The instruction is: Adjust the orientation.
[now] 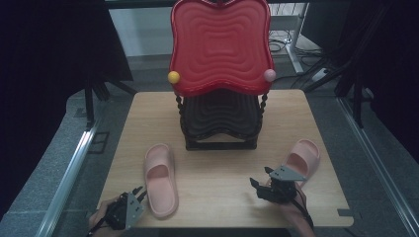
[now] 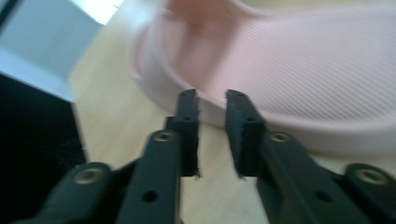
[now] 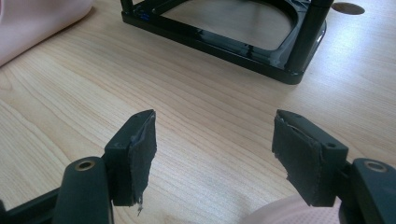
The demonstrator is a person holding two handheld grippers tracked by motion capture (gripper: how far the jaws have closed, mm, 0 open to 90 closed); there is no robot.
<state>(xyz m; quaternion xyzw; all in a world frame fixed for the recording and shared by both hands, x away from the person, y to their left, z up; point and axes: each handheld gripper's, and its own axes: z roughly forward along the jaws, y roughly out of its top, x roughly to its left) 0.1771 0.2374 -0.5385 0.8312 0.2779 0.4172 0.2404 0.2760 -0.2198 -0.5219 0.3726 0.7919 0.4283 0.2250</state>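
From the high view, we see a wooden table (image 1: 217, 197) with a tall rack (image 1: 221, 118) at the back. It has a red tray (image 1: 221, 47) on top and a black tray (image 1: 221, 113) under it. Two pink slippers lie in front of it, well apart. We think they are waiting to be put on the rack, so they lie close to our hands. The left slipper (image 1: 160, 178) lies just beside the left gripper (image 1: 140, 191), which comes in low from the bottom corner and points at the slipper's heel end. The right slipper (image 1: 302, 157) lies just behind the right gripper (image 1: 259, 183), which points left across the bare wood.

In the left gripper view, the picture is blurry. The jaws are nearly closed, with a thin gap, and nothing is between them. The slipper's rim (image 2: 261, 116) is right at their tips.

In the right gripper view, the jaws are wide open and hold nothing. They aim at the rack's black base (image 3: 219, 37). A bit of pink shows at the top left corner.
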